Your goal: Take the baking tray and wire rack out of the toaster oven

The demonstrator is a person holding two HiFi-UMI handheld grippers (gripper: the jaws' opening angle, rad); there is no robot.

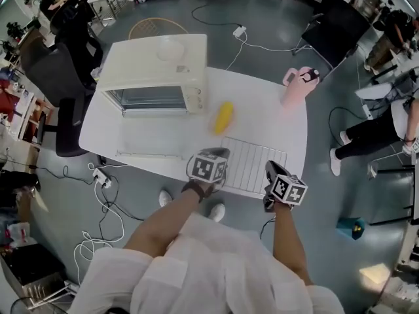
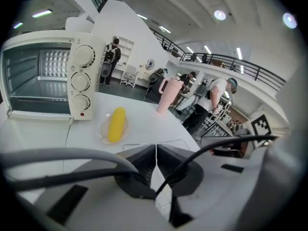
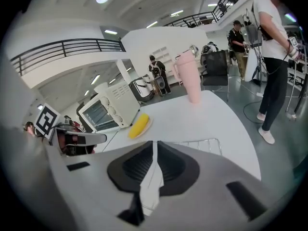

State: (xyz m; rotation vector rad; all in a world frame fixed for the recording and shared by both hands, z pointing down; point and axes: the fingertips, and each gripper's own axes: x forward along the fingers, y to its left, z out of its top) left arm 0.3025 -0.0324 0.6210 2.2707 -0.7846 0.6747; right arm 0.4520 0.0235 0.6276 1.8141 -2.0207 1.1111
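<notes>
1. My left tongs (image 2: pixel 156 149) are closed. The two jaws meet with only a thin slit between them, and nothing is between them.
2. My right tongs (image 3: pixel 154 146) are also closed, with a thin slit and nothing held.
3. The wire rack (image 1: pixel 255 164) lies flat on the white table (image 1: pixel 262 110), at its near right part, close to the near edge. My left tongs are over the rack's near left corner and my right tongs over its near right corner. Neither pair grips it.
4. The toaster oven (image 1: pixel 154 70) stands at the far left of the table, well apart from the rack. Through its front I see only the dark inside and a shining ribbed back wall.
5. A flat pale panel (image 1: pixel 149 136) lies on the table just in front of the oven's mouth, on its near side. I cannot tell whether this is the oven door folded down or the baking tray, so I cannot say for certain where the baking tray is.
6. A clear plate (image 2: pixel 105 129) stands between the oven and the rack, just right of the oven. It holds one yellow corn cob (image 1: pixel 222 118).
7. A pink cup (image 1: pixel 298 87) stands upright at the far right of the table. What is in it is not visible.
</notes>
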